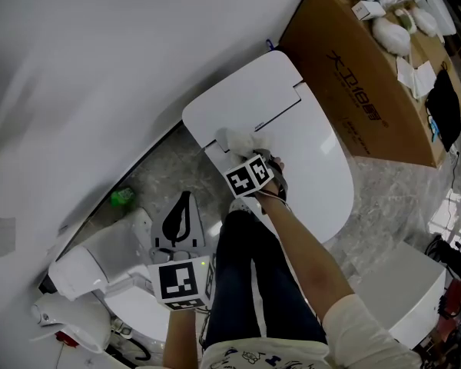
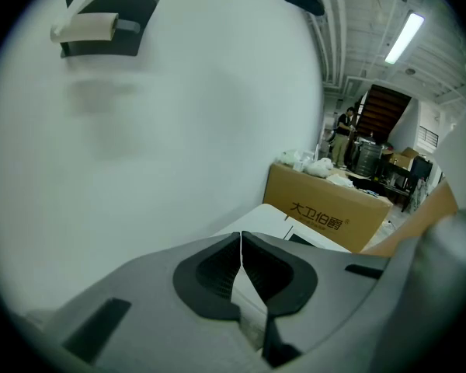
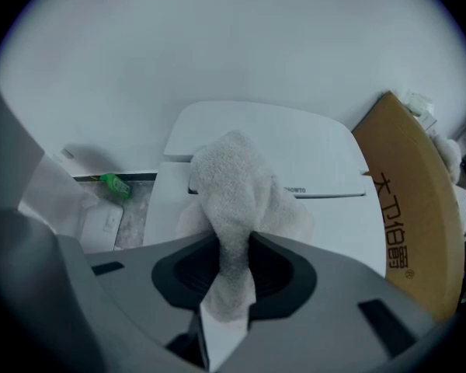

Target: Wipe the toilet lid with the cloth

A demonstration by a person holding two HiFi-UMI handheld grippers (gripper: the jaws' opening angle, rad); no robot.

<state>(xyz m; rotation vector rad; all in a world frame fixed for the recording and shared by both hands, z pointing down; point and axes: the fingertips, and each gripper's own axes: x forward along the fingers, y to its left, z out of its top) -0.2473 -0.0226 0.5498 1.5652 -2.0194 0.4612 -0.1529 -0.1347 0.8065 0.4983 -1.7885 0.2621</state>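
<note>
A white toilet with a shut lid [image 1: 307,141] stands against the wall; its lid [image 3: 326,208] also fills the middle of the right gripper view. My right gripper [image 1: 242,156] is shut on a white fluffy cloth [image 3: 237,200], whose free end [image 1: 237,140] lies on the lid's near-left part by the hinge. My left gripper [image 1: 180,241] hangs low to the left of the toilet, away from it. Its jaws [image 2: 241,274] are shut with nothing between them and point up at the wall.
A large brown cardboard box [image 1: 361,75] holding white bags stands right beside the toilet. A green bottle [image 1: 122,197] lies on the grey floor by the wall. White plastic items [image 1: 100,264] sit on the floor at the lower left. My leg [image 1: 253,283] is below the toilet's front.
</note>
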